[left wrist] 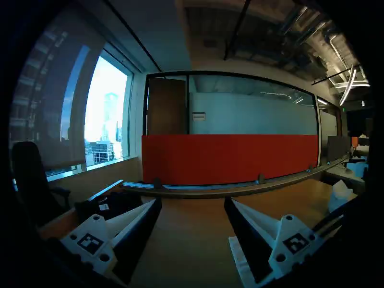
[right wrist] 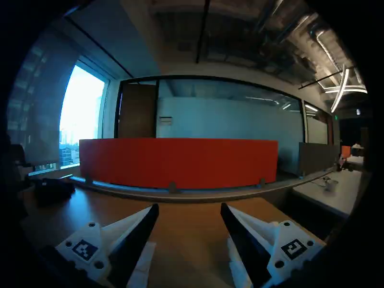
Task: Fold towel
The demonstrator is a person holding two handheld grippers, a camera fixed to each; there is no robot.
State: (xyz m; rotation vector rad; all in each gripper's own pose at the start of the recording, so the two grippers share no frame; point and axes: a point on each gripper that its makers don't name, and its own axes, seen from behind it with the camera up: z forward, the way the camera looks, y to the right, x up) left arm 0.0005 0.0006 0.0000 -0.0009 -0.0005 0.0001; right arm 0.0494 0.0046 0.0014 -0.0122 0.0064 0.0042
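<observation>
Towel [right wrist: 145,259]: white edge on desk [right wrist: 192,240] at 6 o'clock in right gripper view, mostly cut off, hard to make out. Right gripper [right wrist: 189,206] and left gripper [left wrist: 191,200] both released, empty. Left gripper view adds black chair [left wrist: 29,177] at 9 o'clock.

This is an office. A long wooden desk [left wrist: 192,225] runs across the room. A red screen [left wrist: 230,158] stands along its far edge, the kind that splits up work spots. Behind it is a glass wall [left wrist: 249,113] with a brown door [left wrist: 166,106], like a meeting room. A black desk chair [left wrist: 29,177] sits by the big window [left wrist: 106,120], and tall city buildings [left wrist: 110,108] show outside. More desks [right wrist: 331,189] stand off to the side in the right gripper view. The ceiling is bare, with pipes [left wrist: 312,41] and long thin lights [left wrist: 349,85].
</observation>
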